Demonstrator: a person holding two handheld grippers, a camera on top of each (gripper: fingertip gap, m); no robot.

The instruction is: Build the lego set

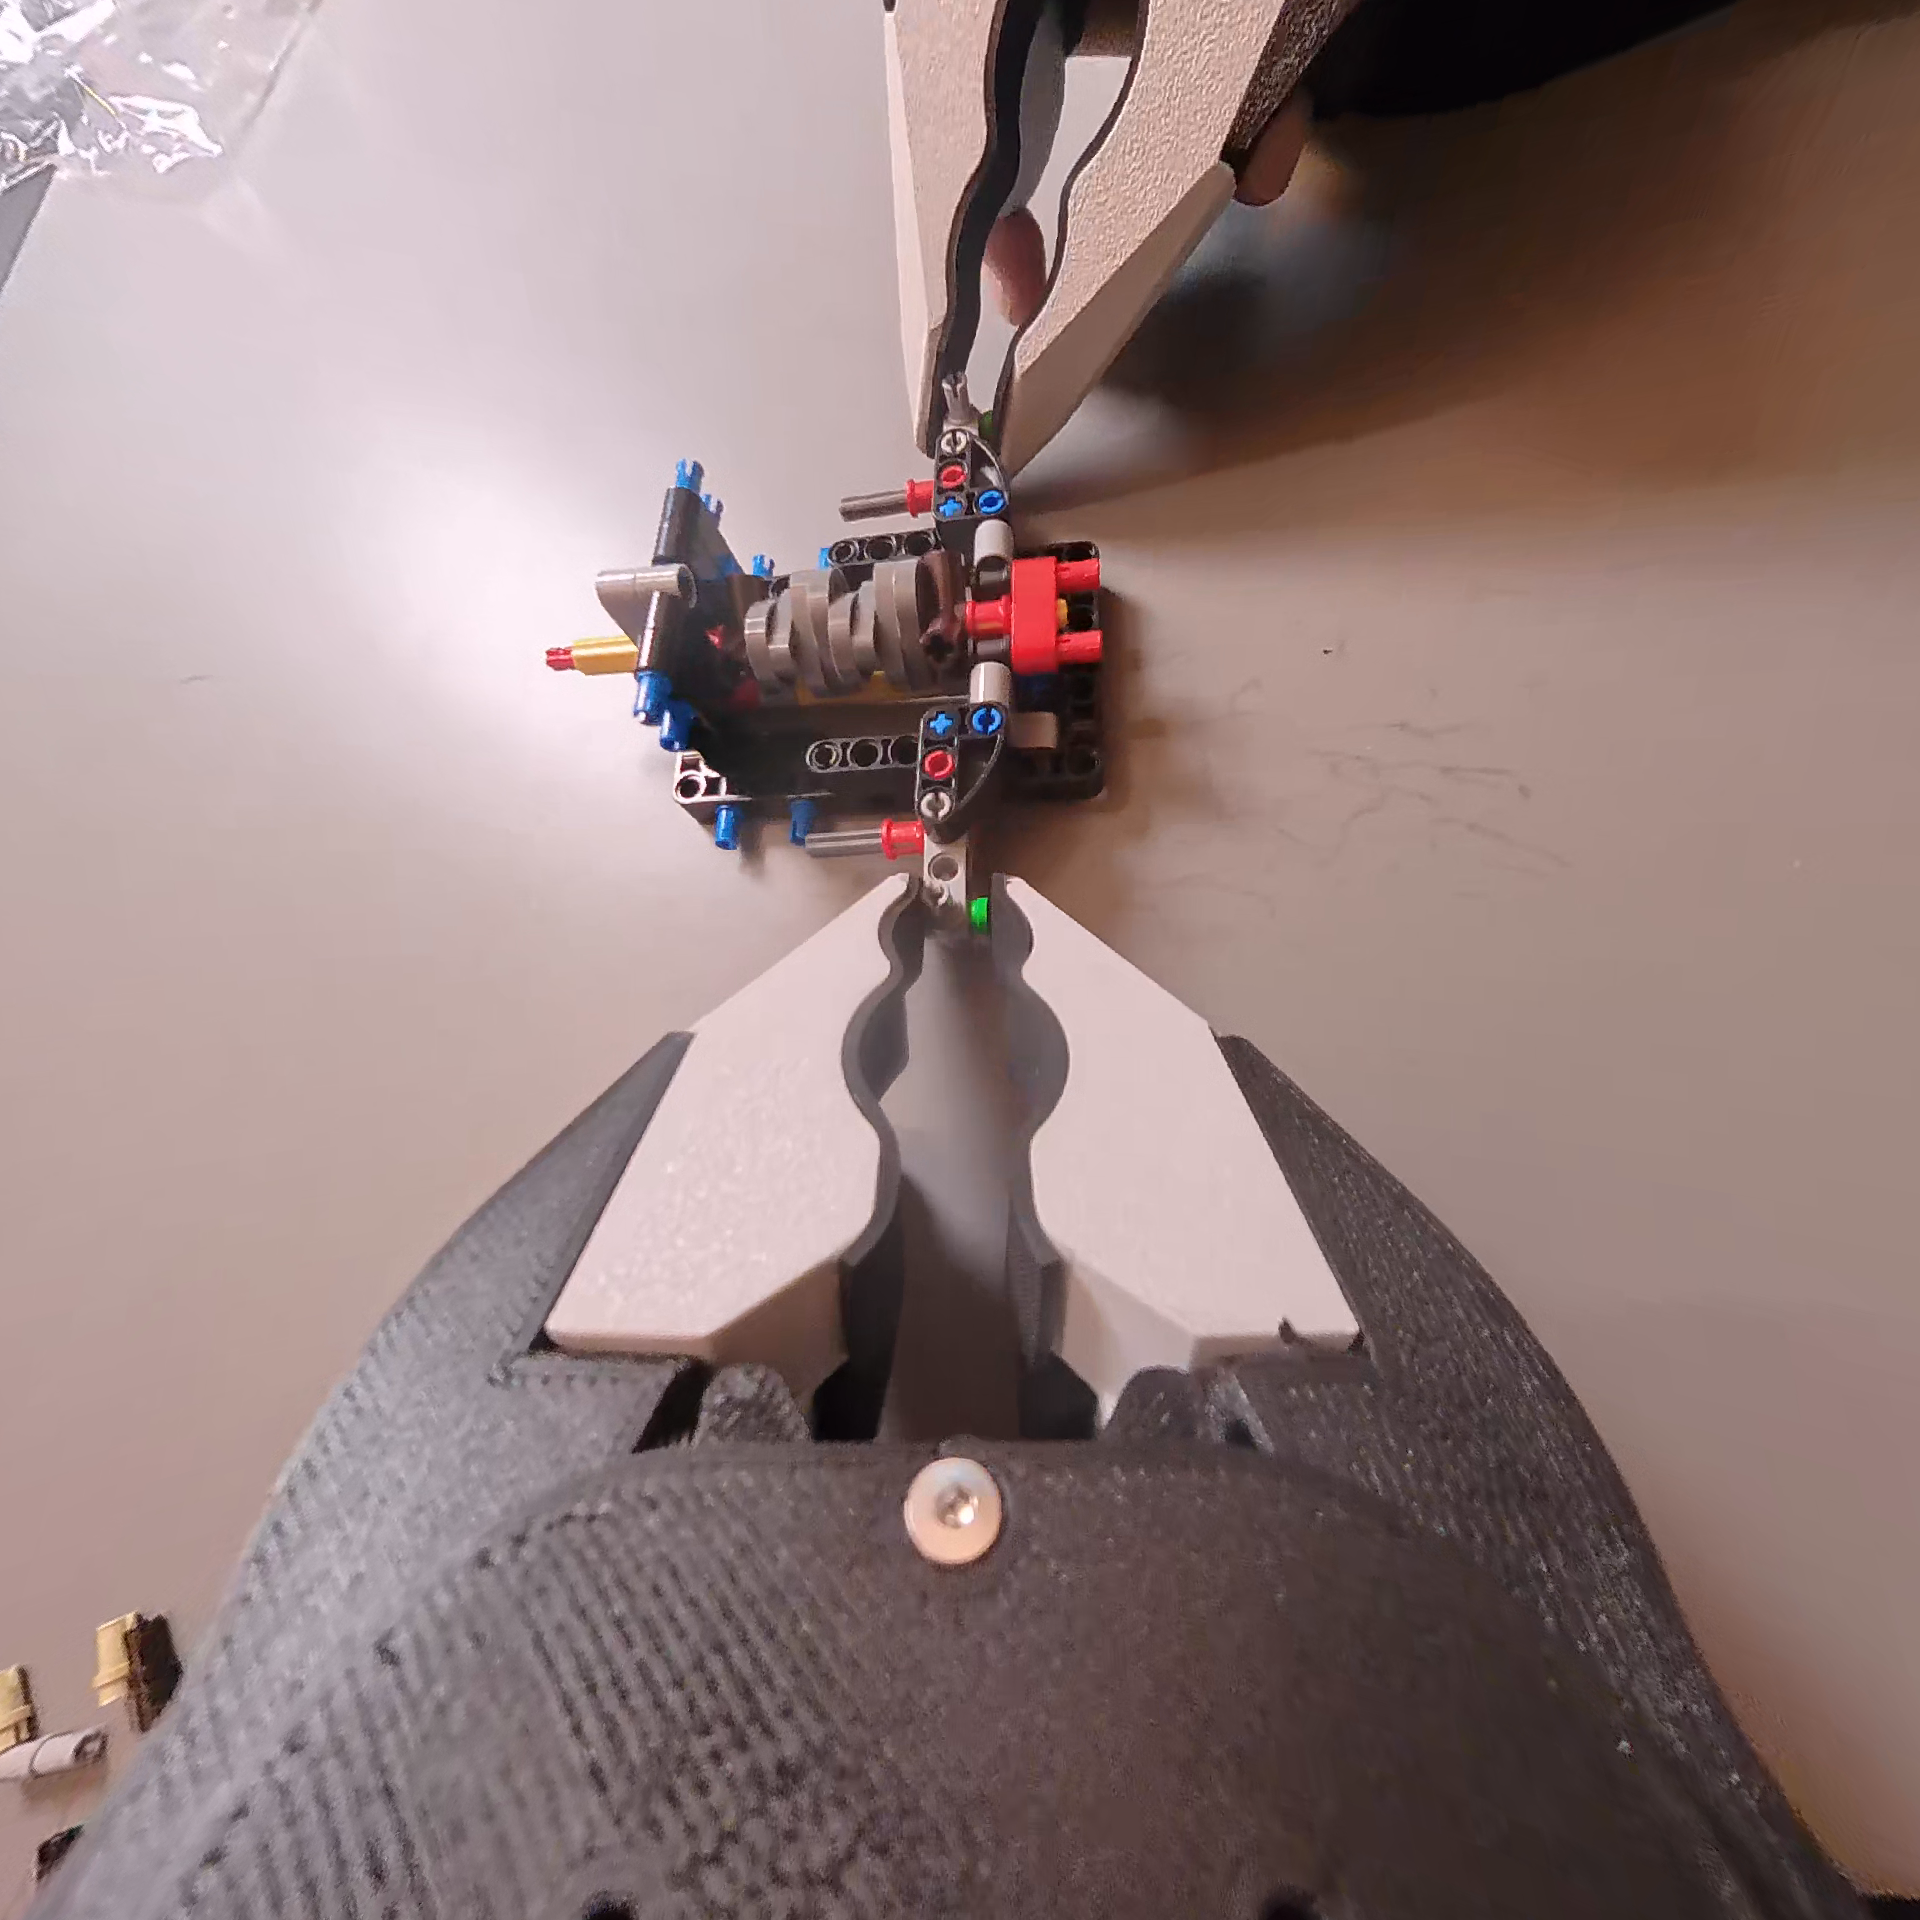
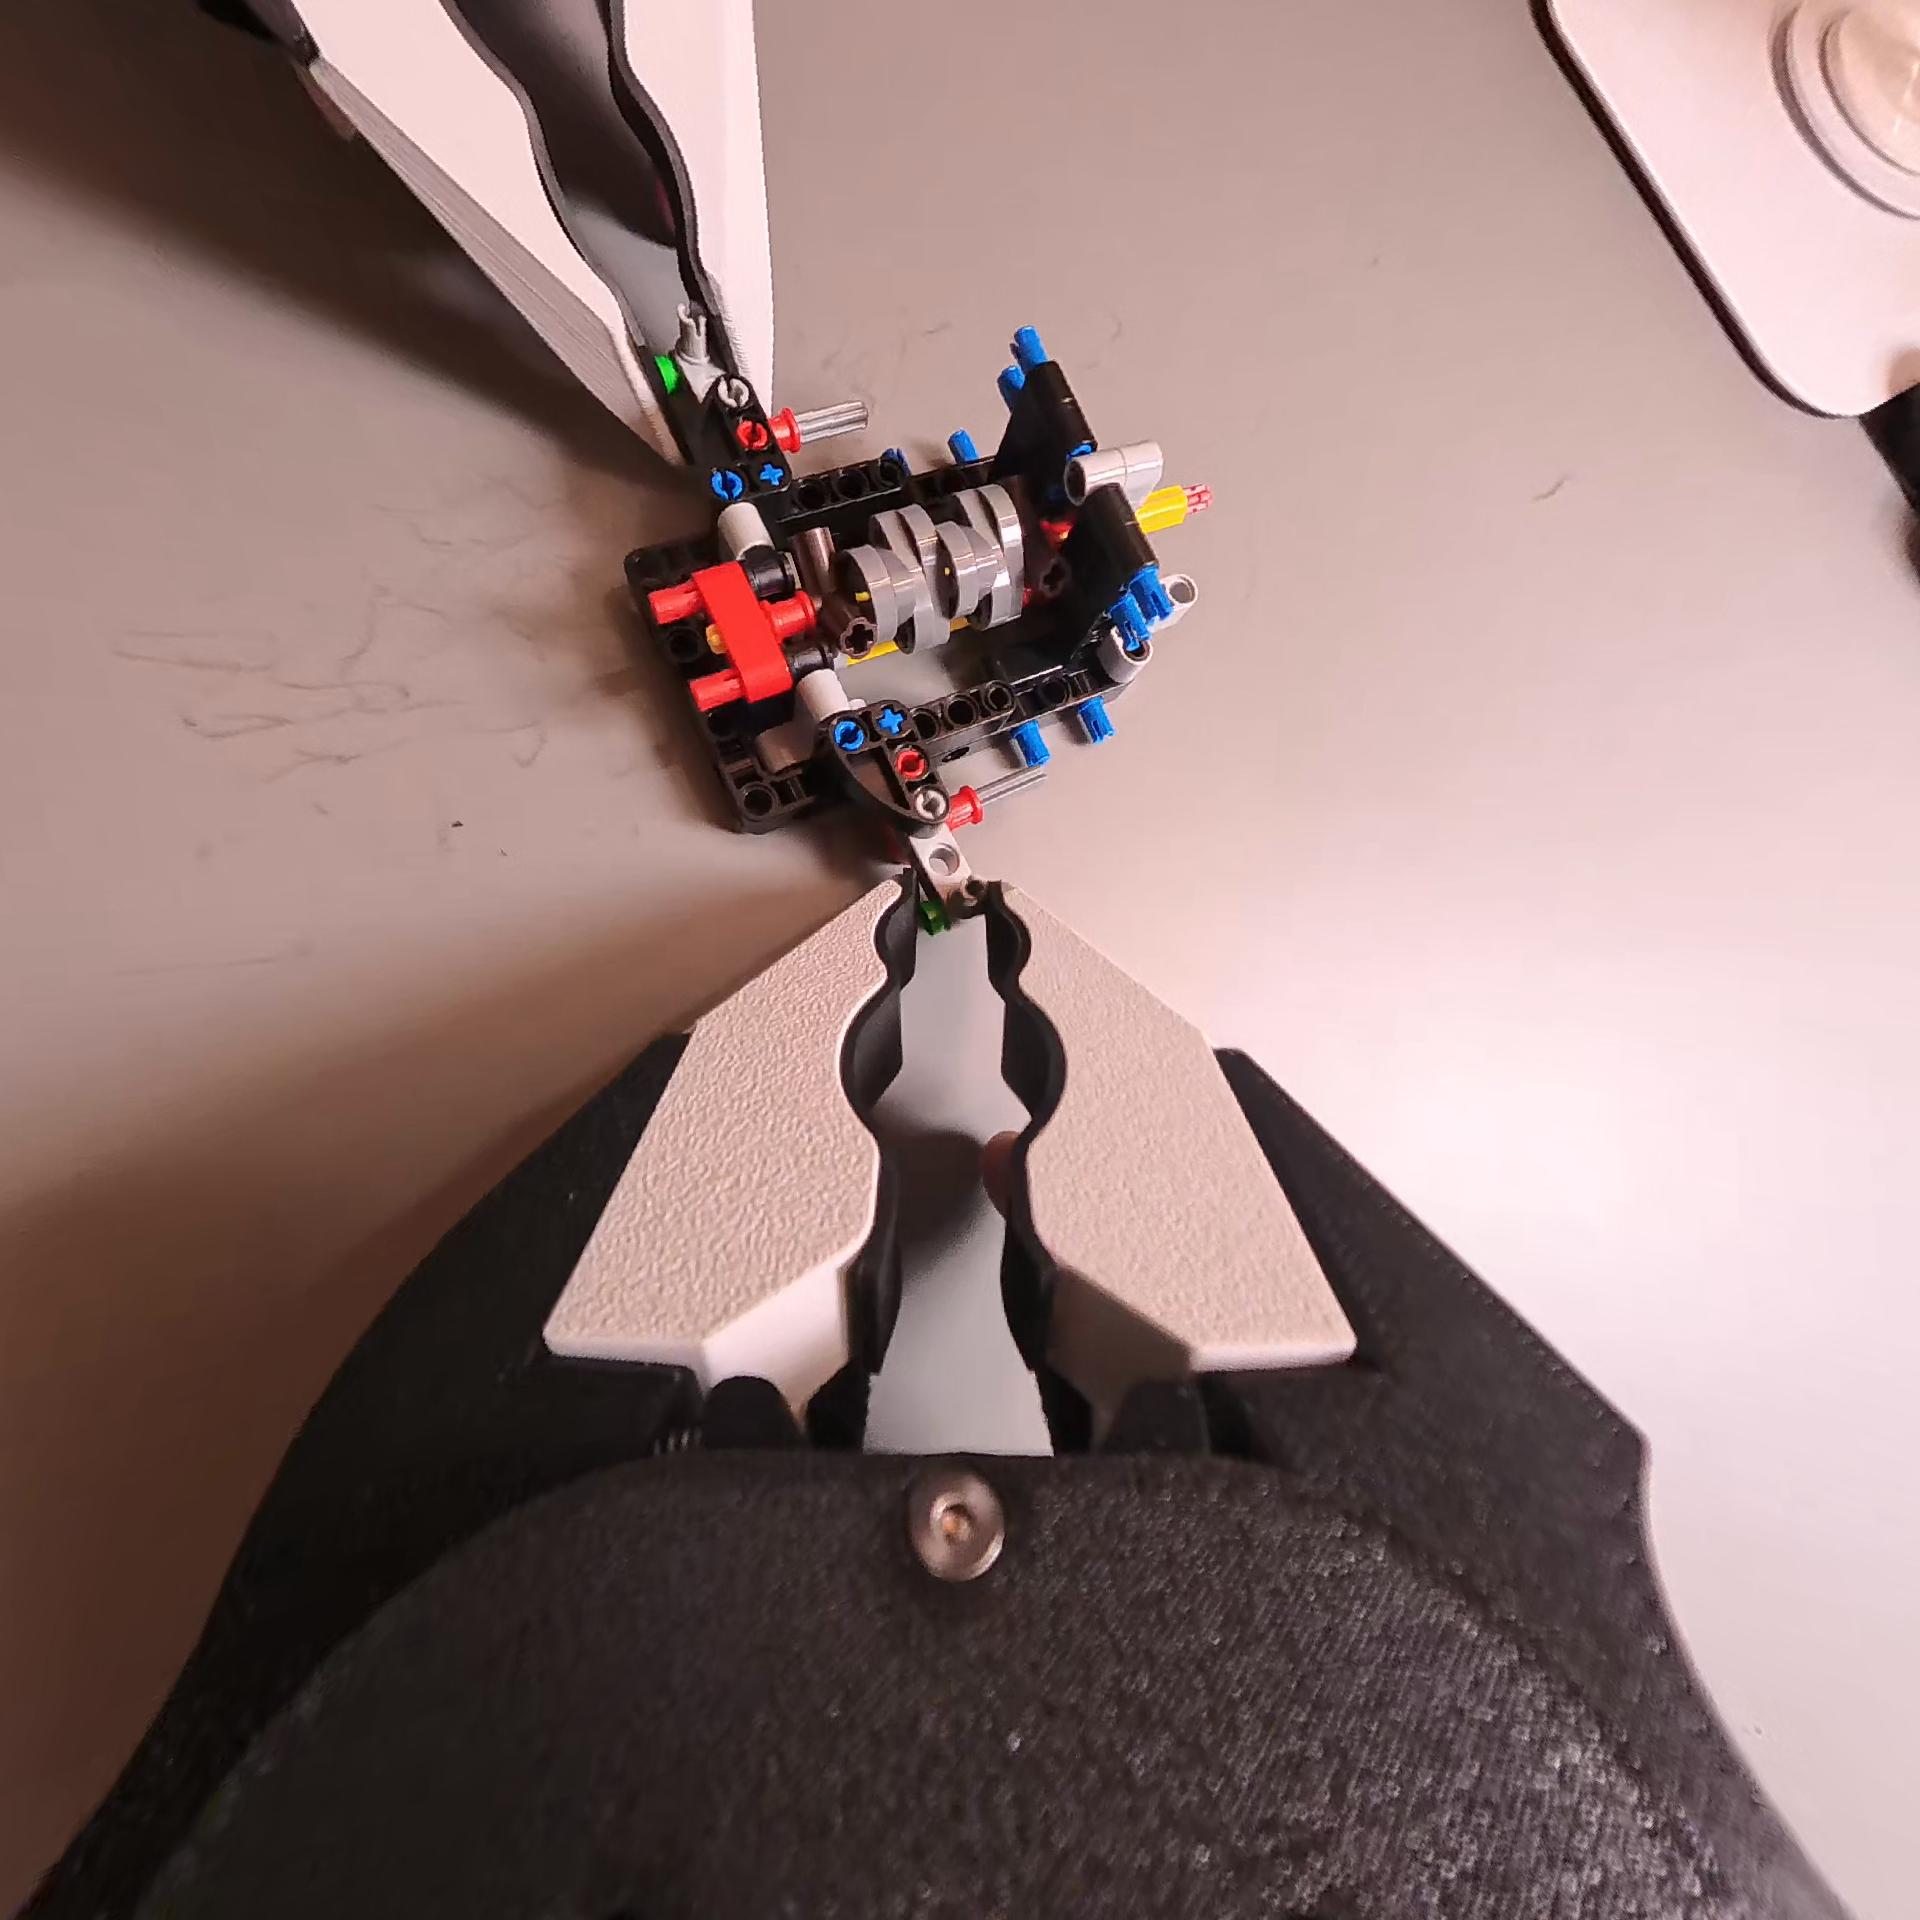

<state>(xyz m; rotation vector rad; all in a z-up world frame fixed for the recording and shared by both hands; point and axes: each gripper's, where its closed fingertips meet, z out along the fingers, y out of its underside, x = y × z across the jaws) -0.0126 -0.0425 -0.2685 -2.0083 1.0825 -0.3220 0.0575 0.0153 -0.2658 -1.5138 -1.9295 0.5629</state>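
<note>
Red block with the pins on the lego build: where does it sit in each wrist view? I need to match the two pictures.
Left wrist view: the red block sits right of centre, on the right end of the lego build, beside the grey discs.
Right wrist view: the red block sits left of centre, on the build's left end.
Shared landmark: the grey discs in the middle of the build.

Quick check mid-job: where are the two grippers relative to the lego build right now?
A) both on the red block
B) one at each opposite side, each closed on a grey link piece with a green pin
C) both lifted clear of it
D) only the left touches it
B: the left gripper and right gripper each pinch a grey link on opposite sides of the lego build.
</note>
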